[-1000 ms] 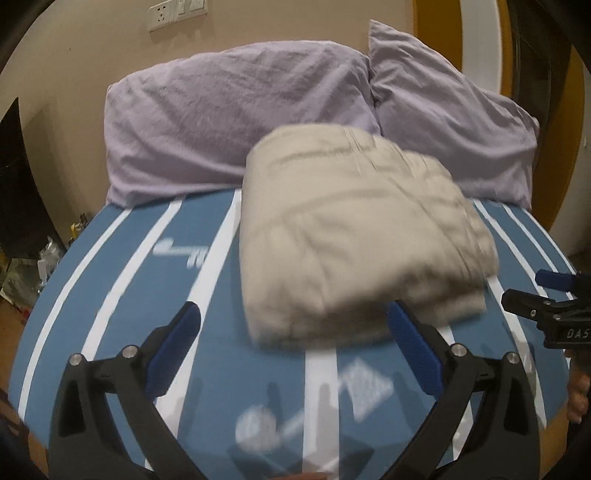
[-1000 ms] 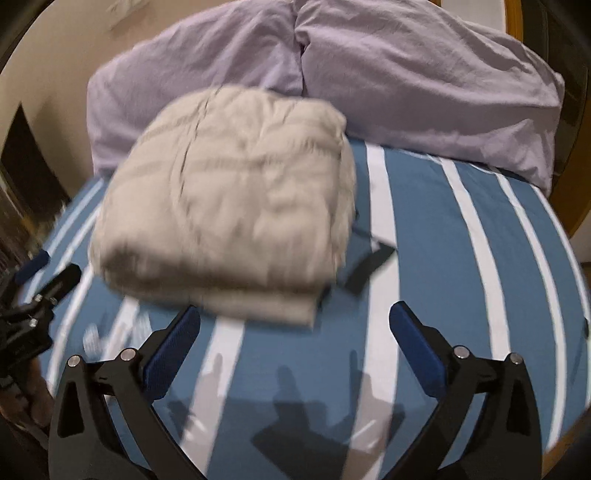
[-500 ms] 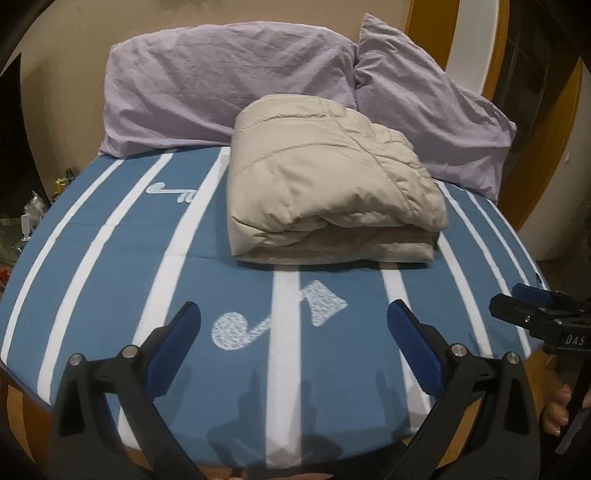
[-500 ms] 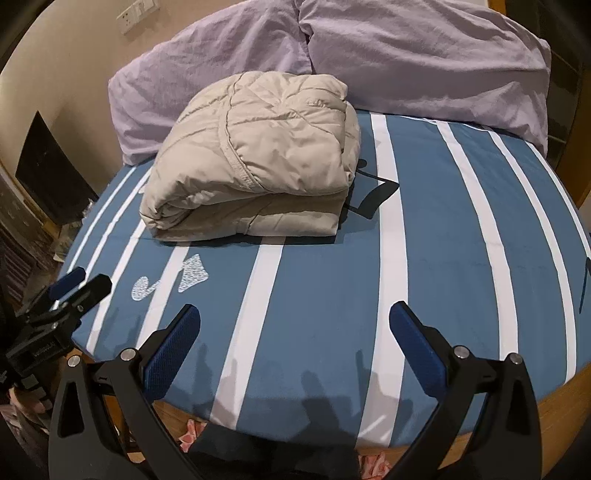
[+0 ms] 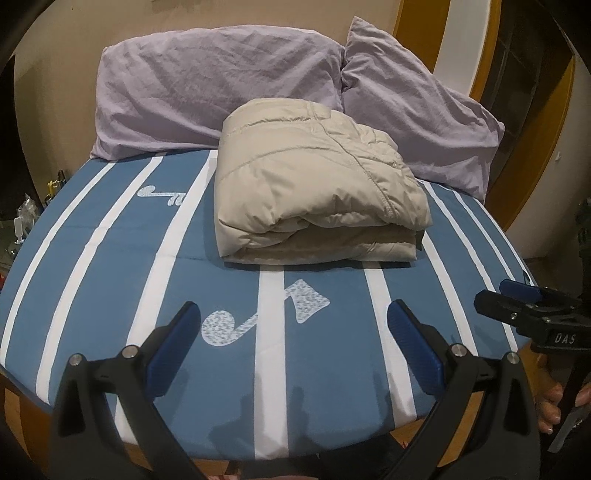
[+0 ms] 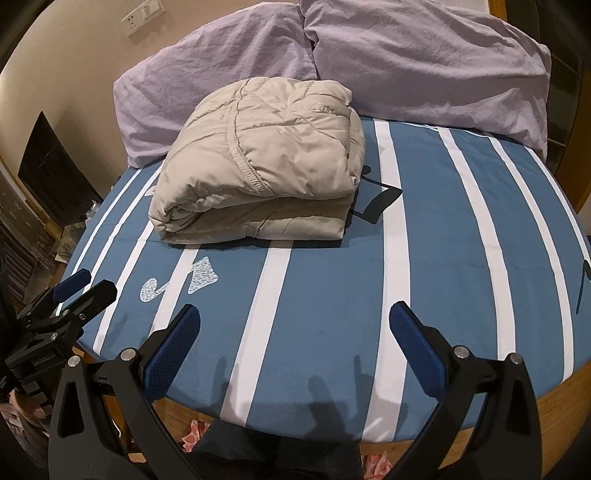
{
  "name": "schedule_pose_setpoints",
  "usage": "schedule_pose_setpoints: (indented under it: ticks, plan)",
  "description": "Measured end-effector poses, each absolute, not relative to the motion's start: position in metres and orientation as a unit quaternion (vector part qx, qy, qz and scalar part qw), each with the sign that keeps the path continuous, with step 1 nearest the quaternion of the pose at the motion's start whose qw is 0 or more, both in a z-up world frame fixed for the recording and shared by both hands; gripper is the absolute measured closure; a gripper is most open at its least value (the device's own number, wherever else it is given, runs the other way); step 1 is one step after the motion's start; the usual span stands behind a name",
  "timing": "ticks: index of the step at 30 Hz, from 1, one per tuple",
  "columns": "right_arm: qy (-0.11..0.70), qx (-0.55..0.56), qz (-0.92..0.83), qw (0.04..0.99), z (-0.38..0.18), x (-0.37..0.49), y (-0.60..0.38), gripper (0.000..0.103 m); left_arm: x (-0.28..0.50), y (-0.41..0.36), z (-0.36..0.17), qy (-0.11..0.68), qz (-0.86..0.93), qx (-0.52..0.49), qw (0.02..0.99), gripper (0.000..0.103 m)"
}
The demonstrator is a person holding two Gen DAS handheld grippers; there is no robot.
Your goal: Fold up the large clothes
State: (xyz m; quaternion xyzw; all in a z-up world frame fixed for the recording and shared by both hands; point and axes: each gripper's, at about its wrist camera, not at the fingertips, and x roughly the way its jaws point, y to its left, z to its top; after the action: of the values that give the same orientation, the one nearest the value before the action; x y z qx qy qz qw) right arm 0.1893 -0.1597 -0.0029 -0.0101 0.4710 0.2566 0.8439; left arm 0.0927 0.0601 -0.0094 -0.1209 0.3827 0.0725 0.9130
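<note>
— Left gripper (image 5: 293, 325)?
— Spread wide, nothing between the blue pads (image 5: 173, 341). Poised over the near edge of the bed, above a white music-note print (image 5: 266, 314) on the sheet.

— And the right gripper (image 6: 295, 325)?
— Same: splayed fully apart, empty, poised over the foot of the striped blue-and-white sheet (image 6: 443, 258). Also visible at the right edge of the left wrist view, with fingers of a hand (image 5: 554, 402) just under it.

— Position of the beige padded jacket (image 5: 314, 184)?
— Folded into a thick, squarish bundle, flat on the sheet, well apart from both grippers. Straight ahead of the left gripper, beyond the music note. Ahead and to the left of the right gripper (image 6: 258, 162).

— Any contact with either gripper?
— None. Bare sheet in between.

— Folded edges?
— Layered open edges toward the cameras, rounded fold on the left side, stitched seam curving across the top.

— Behind the bundle?
— Two lilac pillows (image 5: 221, 92) side by side against the beige wall, the jacket's far edge just in front of them, possibly touching; hard to tell.

— Anything else nearby?
— A dark music-note print (image 6: 380, 203) on the sheet, partly tucked under the jacket's right edge. A wall socket plate (image 6: 142, 14) above the pillows. Wooden bed frame (image 6: 554, 398) below the sheet's edge.
</note>
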Motion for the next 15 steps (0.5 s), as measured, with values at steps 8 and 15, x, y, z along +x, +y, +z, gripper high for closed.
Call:
schedule_pose_setpoints:
  ticks: [8, 15]
  plan:
    - [0.468, -0.009, 0.257, 0.845, -0.0006, 0.1871, -0.1592, 0.001, 0.0947, 0.0579, -0.0098, 0.386, 0.071, -0.122, 0.912, 0.002]
    - [0.47, -0.004, 0.259, 0.844, 0.0005, 0.186, -0.1584, 0.001, 0.0957, 0.0596, -0.0095, 0.386, 0.068, -0.125, 0.912, 0.002]
